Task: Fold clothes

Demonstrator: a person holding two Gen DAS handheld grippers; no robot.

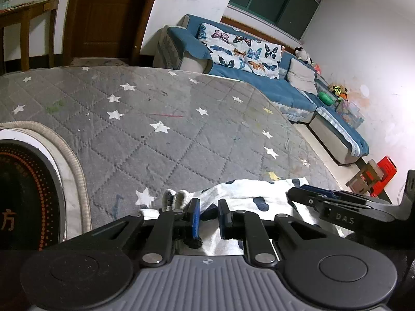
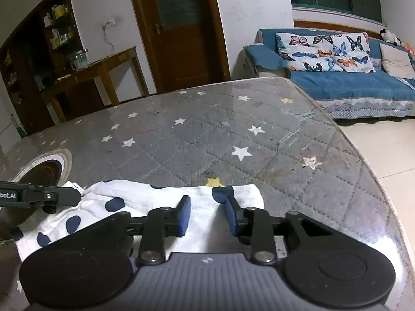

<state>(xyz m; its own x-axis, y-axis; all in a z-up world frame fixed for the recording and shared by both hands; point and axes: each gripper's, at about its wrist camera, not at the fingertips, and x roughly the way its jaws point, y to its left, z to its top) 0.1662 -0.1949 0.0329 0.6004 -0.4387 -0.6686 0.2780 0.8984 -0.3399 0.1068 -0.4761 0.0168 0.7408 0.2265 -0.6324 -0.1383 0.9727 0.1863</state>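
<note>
A white garment with dark blue dots lies folded at the near edge of the grey star-patterned table cover. My left gripper is open just above its left part, with a bunched cuff in front of the left finger. The right gripper shows from the side in the left wrist view. In the right wrist view the garment spreads under my right gripper, which is open and empty over its right end. The left gripper's fingers reach in from the left over the cloth.
A round black induction cooker with a pale rim is set into the table at the left. A blue sofa with butterfly cushions stands beyond the table. A wooden side table and a door are behind. A red stool stands on the floor.
</note>
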